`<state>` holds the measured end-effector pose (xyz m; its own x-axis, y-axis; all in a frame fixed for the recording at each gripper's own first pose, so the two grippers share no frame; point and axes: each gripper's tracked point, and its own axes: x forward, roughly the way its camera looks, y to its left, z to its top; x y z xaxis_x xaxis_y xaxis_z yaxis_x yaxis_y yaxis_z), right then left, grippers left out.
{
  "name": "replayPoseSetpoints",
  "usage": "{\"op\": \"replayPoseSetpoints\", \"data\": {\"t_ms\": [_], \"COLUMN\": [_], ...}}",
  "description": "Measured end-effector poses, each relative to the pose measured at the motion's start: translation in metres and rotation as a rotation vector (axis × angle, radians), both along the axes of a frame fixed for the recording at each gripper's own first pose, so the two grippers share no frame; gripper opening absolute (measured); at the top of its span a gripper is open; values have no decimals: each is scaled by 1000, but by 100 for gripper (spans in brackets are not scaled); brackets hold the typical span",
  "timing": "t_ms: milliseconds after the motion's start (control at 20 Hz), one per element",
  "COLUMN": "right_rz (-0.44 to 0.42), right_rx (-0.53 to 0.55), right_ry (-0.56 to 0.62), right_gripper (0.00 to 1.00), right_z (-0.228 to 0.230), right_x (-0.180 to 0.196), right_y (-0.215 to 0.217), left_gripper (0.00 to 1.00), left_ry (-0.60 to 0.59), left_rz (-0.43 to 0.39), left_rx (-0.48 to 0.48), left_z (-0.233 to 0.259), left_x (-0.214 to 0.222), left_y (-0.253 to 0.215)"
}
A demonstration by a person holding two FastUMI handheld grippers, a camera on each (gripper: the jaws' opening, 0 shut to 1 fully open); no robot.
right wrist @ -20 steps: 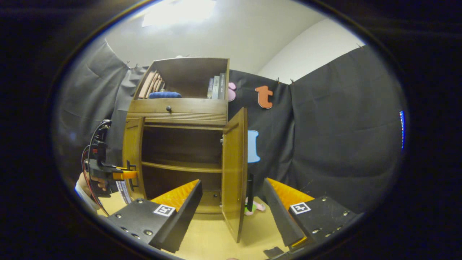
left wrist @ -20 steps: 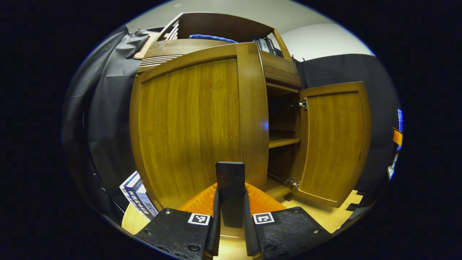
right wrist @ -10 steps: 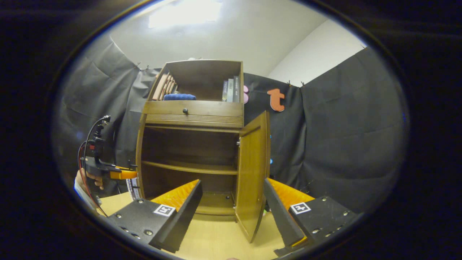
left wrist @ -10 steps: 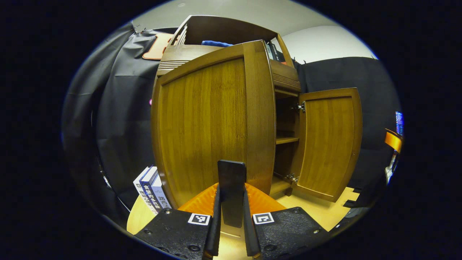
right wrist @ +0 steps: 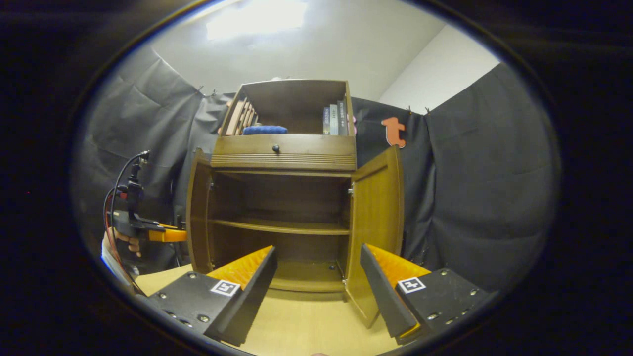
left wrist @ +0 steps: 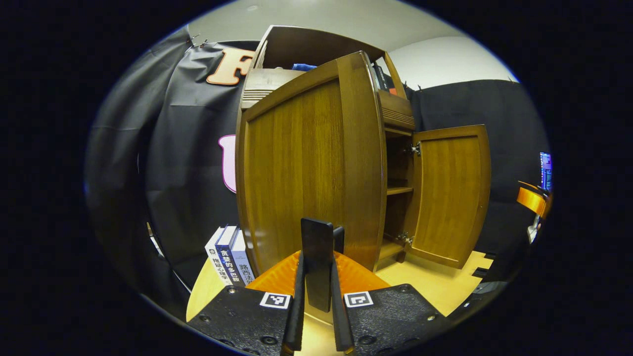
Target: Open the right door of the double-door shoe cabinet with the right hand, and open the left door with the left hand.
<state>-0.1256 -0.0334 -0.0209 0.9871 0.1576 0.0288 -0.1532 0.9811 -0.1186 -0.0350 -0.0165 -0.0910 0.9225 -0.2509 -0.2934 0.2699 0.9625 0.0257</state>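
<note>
The shoe cabinet [right wrist: 284,198] stands on the tabletop [right wrist: 296,326] with both doors swung wide; the left claw [left wrist: 316,277] grips the left door's [left wrist: 306,173] dark handle [left wrist: 317,262], the right claw [right wrist: 316,287] gapes empty, and further pulling could strain hinges or topple the books [left wrist: 230,257].

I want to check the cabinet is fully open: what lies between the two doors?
In the right gripper view, between left door and right door: open interior with one bare shelf.
</note>
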Motion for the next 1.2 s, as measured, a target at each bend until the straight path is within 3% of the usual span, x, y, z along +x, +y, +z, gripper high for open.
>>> {"op": "replayPoseSetpoints", "data": {"t_ms": [200, 500, 700, 750, 1200], "right_rz": [33, 64, 76, 82, 67], "right_rx": [8, 14, 9, 12, 22], "right_ry": [-18, -10, -15, -16, -20], "right_gripper": [97, 97, 96, 100, 96], "right_z": [2, -11, -12, -11, -14], "right_x": [-5, 1, 7, 8, 18], "right_y": [25, 55, 71, 75, 87], "left_gripper": [26, 19, 5, 4, 0], "left_ry": [-7, -32, -39, -42, -28], "left_rz": [36, 130, 192, 183, 112], "left_rx": [11, 73, 103, 84, 28], "left_z": [7, 12, 14, 16, 16], "left_x": [-11, -15, -16, -14, -10], "left_y": [25, 74, 115, 119, 139]}}
